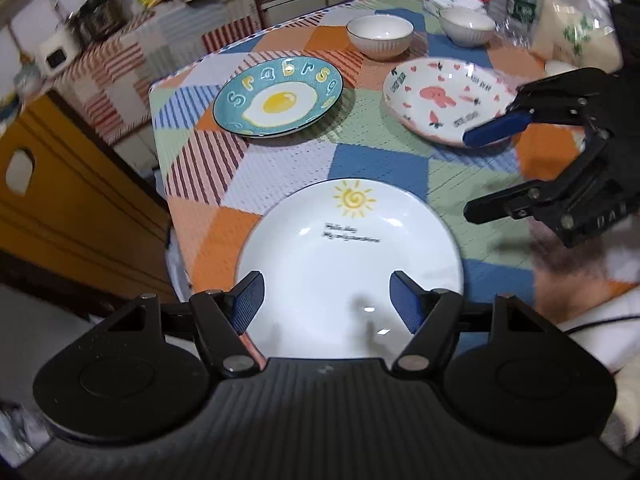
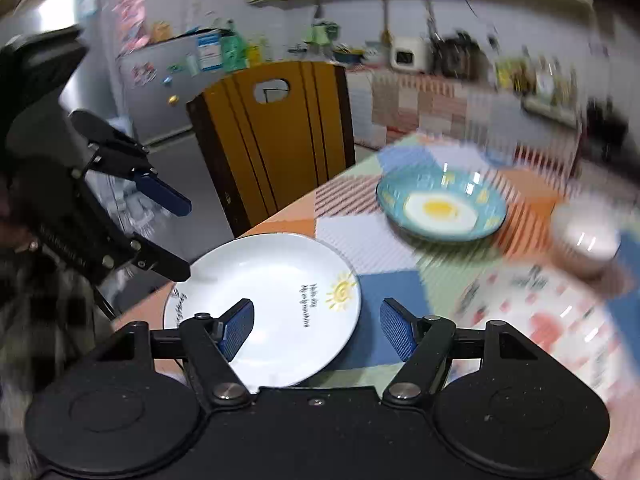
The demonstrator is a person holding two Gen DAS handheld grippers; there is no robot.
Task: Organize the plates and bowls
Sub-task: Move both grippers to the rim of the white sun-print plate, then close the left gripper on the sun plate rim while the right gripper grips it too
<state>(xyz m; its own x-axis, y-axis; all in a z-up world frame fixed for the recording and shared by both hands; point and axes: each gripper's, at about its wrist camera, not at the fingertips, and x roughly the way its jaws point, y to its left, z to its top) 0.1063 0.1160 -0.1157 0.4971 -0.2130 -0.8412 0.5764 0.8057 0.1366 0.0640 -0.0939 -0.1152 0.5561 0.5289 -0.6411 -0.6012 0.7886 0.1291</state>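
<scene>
A white plate with a sun drawing point(image 1: 348, 264) lies at the table's near edge; it also shows in the right wrist view point(image 2: 276, 300). My left gripper point(image 1: 326, 304) is open and empty just above it. A teal fried-egg plate point(image 1: 278, 98) point(image 2: 440, 206) lies further back. A pink rabbit plate point(image 1: 444, 100) point(image 2: 552, 320) lies to the right. Two white ribbed bowls point(image 1: 380, 36) point(image 1: 467, 26) stand at the back. My right gripper point(image 2: 316, 330) is open and empty, hovering between the sun plate and the rabbit plate; it also shows in the left wrist view point(image 1: 476, 172).
The patchwork tablecloth point(image 1: 376, 164) covers the table. Plastic bags and bottles point(image 1: 560, 12) crowd the back right corner. A yellow wooden chair back point(image 2: 276, 132) stands at the table's left side. A fridge point(image 2: 160, 84) and a cluttered counter lie beyond.
</scene>
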